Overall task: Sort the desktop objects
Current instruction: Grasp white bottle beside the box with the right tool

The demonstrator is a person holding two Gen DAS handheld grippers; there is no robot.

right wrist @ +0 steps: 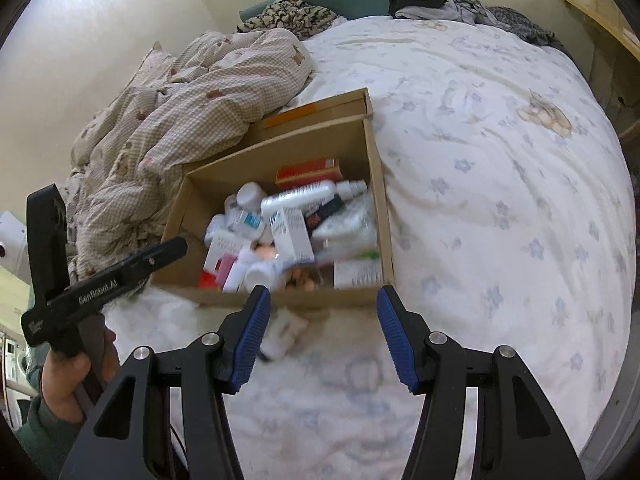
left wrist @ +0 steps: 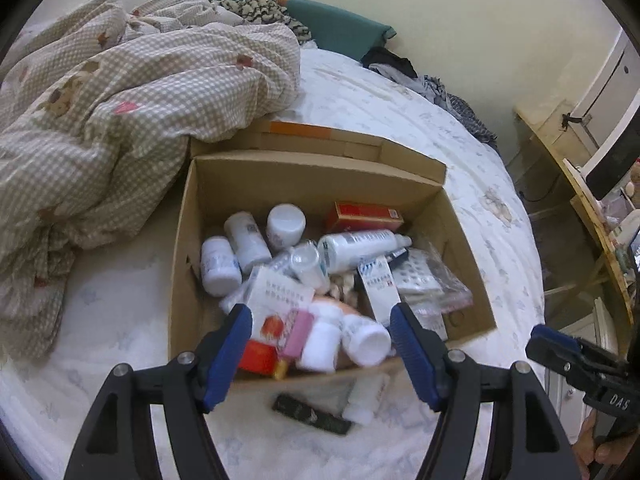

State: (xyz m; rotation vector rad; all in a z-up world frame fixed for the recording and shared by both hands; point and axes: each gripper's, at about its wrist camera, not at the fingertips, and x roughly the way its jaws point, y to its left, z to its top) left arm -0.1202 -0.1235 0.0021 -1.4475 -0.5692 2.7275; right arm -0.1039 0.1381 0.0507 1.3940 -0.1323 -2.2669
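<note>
Your cardboard box (left wrist: 224,184) sits on the bed (left wrist: 400,112), already heaped with white pill bottles (left wrist: 218,266) and cartons. Just outside its near wall lie a dark flat packet (left wrist: 312,414), long axis running left-to-right, and a small white tube (right wrist: 286,334). Left tool (left wrist: 320,354) and right tool (right wrist: 320,334) both hover wide, holding nothing.

"GenRobot.AI" reads in white along the black left tool (right wrist: 120,276). The right tool (left wrist: 576,364) shows "DAS". Box and bottle labels are too blurred to read.
</note>
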